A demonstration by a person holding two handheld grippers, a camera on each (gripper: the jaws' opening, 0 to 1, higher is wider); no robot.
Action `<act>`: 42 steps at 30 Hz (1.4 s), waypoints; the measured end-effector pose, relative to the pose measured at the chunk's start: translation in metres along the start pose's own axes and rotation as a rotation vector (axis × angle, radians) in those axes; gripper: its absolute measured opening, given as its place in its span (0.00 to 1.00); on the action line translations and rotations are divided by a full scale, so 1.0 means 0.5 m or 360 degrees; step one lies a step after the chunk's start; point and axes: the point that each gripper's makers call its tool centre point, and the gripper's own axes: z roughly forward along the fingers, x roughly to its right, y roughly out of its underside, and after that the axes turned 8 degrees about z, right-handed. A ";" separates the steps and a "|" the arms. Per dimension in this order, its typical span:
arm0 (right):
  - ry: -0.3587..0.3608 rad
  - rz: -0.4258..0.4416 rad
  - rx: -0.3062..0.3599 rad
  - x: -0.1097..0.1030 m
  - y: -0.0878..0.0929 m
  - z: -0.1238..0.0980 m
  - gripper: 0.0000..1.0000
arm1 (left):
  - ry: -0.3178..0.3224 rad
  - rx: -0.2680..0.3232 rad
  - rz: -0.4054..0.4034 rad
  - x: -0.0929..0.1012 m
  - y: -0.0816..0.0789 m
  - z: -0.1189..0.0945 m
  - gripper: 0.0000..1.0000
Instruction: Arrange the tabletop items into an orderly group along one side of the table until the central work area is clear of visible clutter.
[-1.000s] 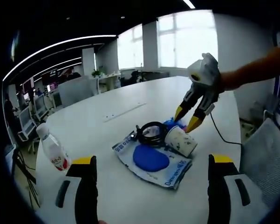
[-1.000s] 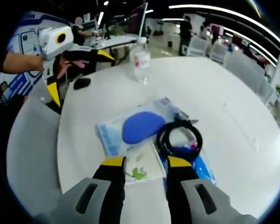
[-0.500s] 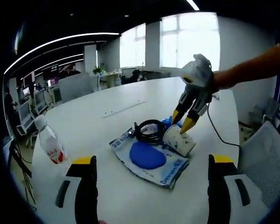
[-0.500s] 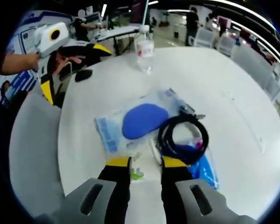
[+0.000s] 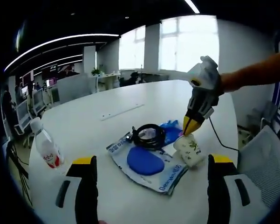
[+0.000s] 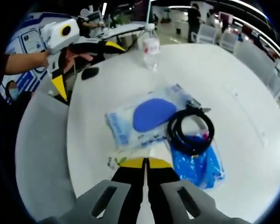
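A: Right gripper [image 5: 192, 126]?

B: Jaws pinched together on the rim of the paper cup [image 5: 189, 150]; cup hangs just under the tips, over the clutter mid-counter.

A: Cup axis?

B: Roughly upright, slightly tilted, mouth up toward the gripper.

A: Left gripper [image 5: 151, 170]?

B: Wide open, holding nothing, facing the pile from the near edge.

A: What's left in the middle?

B: Plastic bag [image 6: 144, 122] with a blue pad, black cable coil [image 6: 191, 130], blue wrapper [image 6: 199, 164]. Bottle [image 5: 45, 146] stands by the counter edge, well apart.
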 end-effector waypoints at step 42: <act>0.0043 0.0038 0.0004 -0.004 0.005 -0.028 0.00 | 0.0096 0.0048 0.0021 0.031 -0.025 0.028 0.97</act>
